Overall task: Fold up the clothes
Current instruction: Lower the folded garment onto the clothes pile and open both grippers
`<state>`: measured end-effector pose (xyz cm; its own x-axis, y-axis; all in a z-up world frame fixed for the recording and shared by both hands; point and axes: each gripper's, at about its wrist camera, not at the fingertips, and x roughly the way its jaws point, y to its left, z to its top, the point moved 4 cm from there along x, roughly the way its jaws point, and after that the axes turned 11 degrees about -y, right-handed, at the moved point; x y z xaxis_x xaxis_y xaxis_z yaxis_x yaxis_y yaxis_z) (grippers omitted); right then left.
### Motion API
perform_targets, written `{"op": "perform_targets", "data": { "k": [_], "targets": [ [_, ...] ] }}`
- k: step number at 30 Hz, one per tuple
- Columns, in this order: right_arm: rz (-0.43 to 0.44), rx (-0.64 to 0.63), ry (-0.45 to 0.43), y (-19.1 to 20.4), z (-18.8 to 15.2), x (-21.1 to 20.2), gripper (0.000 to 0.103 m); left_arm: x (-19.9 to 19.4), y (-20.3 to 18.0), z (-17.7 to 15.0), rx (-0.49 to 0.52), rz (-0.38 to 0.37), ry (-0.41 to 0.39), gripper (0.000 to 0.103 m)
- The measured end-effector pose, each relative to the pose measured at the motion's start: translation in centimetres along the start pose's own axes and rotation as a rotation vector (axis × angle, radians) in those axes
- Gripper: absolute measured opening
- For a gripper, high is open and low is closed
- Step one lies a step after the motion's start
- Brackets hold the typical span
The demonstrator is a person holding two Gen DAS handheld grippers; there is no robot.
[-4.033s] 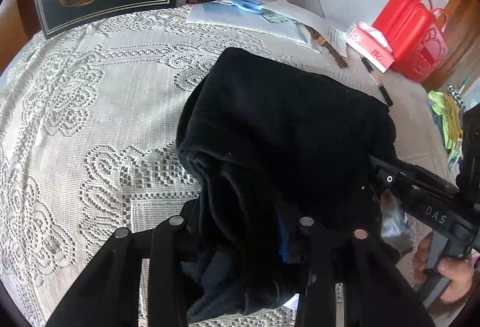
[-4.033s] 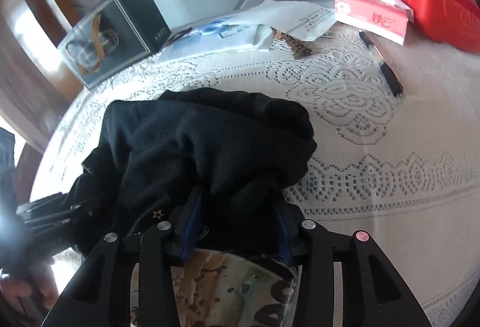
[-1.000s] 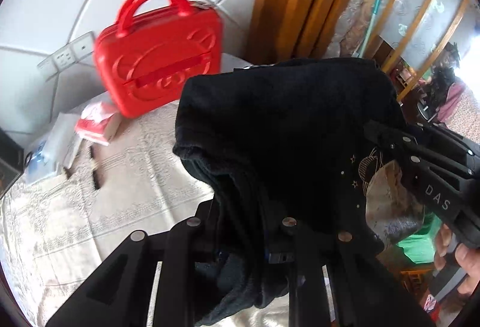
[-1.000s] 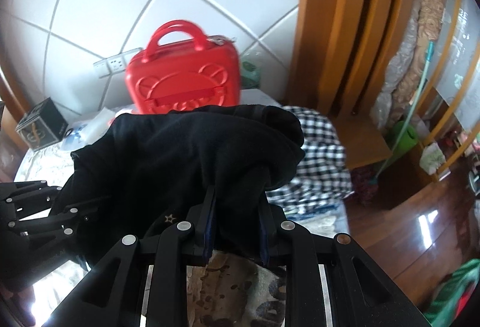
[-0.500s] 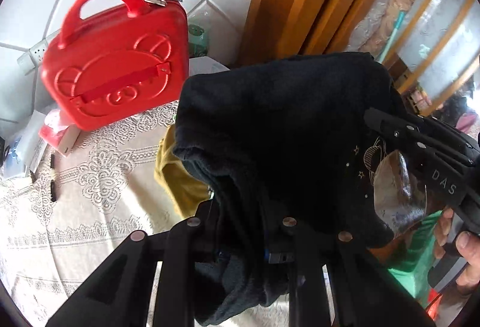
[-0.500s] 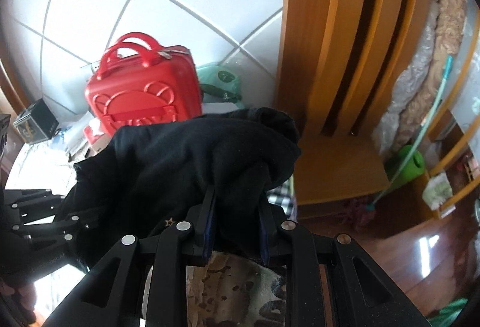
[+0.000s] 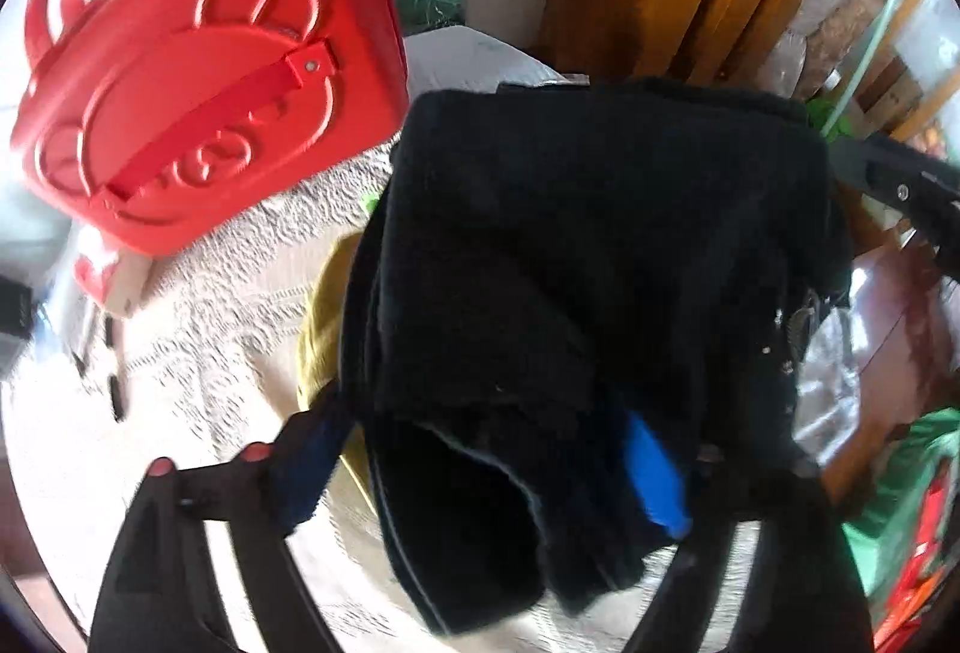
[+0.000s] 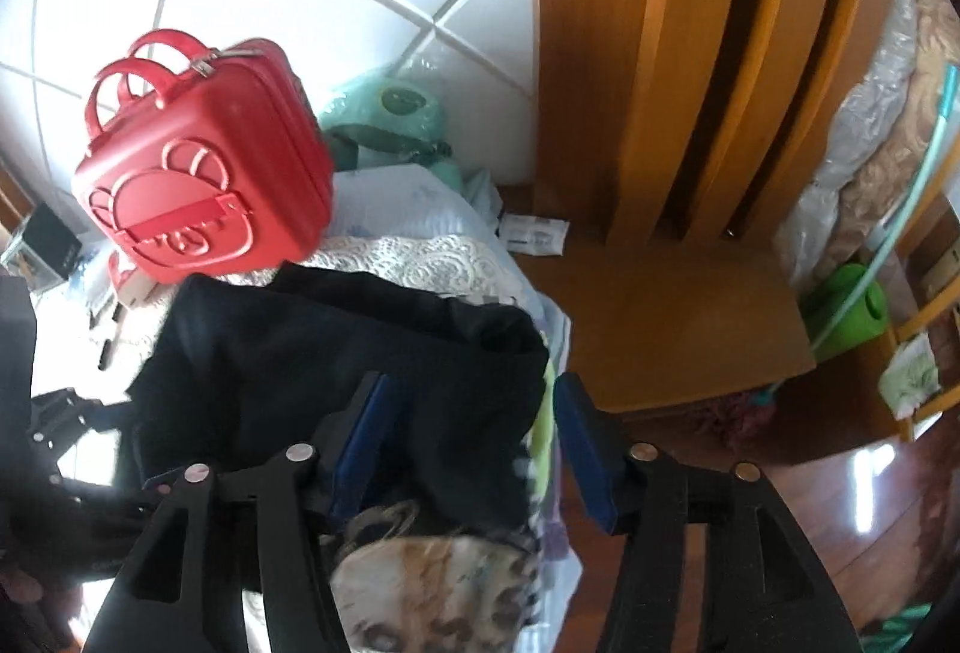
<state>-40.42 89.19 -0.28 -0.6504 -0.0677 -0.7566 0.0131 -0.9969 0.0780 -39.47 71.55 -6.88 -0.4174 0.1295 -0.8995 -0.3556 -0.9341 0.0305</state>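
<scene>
Through my left wrist camera, the left hand-held gripper (image 7: 480, 449) stands wide open, its blue pads spread to either side of the folded black garment (image 7: 588, 257), which bulges between and ahead of the fingers without being pinched. The garment sits as a thick, compact bundle on a small stack: a mustard-yellow cloth (image 7: 321, 329) peeks out just beneath its left edge. Beyond and to the left of my gripper, the red case (image 7: 198, 71) stands on the lace-covered worktop (image 7: 198, 329). The tip of the other gripper shows at the far right edge, beside the bundle.

Through my right wrist camera, the right hand-held gripper (image 8: 474, 443) is also well open. Its left pad lies against the black garment (image 8: 336, 353), while the right pad hangs free past the bundle's right edge, over the wooden floor. A checked and pale-green layer shows just under the garment near that edge, so it seems to rest on other clothes, though motion blur leaves me unsure whether it has fully settled. A printed patch of fabric (image 8: 432, 581) lies close under my gripper.

As I judge it, the folding of this piece is done and it is placed on the pile at the worktop's end. What remains is drawing both grippers clear without dragging the fold open, then taking up any next garment.
</scene>
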Motion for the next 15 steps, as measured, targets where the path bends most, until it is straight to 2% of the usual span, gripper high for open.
{"op": "perform_targets", "data": {
  "k": [2,3,4,5,9,11,12,15],
  "targets": [
    [0.009,-0.013,0.019,-0.2,0.1,0.5,0.058,0.0,0.0,0.4,0.010,0.002,-0.006,0.091],
    [0.016,-0.021,0.027,-0.2,0.1,0.7,0.066,-0.2,0.0,0.6,0.011,-0.004,-0.013,0.091],
    [0.021,-0.029,0.034,-0.2,0.0,0.8,0.080,-0.4,0.1,0.7,0.011,-0.007,-0.022,0.091],
    [0.023,-0.036,0.039,-0.1,0.0,0.9,0.084,-0.8,0.2,0.8,0.011,-0.006,-0.035,0.091],
    [0.034,-0.021,0.035,-0.5,-0.5,0.1,0.085,-2.6,0.7,0.8,-0.005,-0.008,-0.082,0.091],
    [0.039,-0.008,0.032,-0.7,-0.9,-0.6,0.093,-4.0,0.5,0.2,-0.006,-0.030,-0.107,0.091],
    [0.044,-0.005,0.031,-0.6,-1.1,-1.0,0.103,-4.9,0.3,-0.1,-0.007,-0.047,-0.122,0.091],
    [0.074,0.013,0.023,-0.2,-2.4,-2.8,0.103,-6.6,-0.4,-1.0,-0.006,-0.047,-0.133,0.091]
  ]
}}
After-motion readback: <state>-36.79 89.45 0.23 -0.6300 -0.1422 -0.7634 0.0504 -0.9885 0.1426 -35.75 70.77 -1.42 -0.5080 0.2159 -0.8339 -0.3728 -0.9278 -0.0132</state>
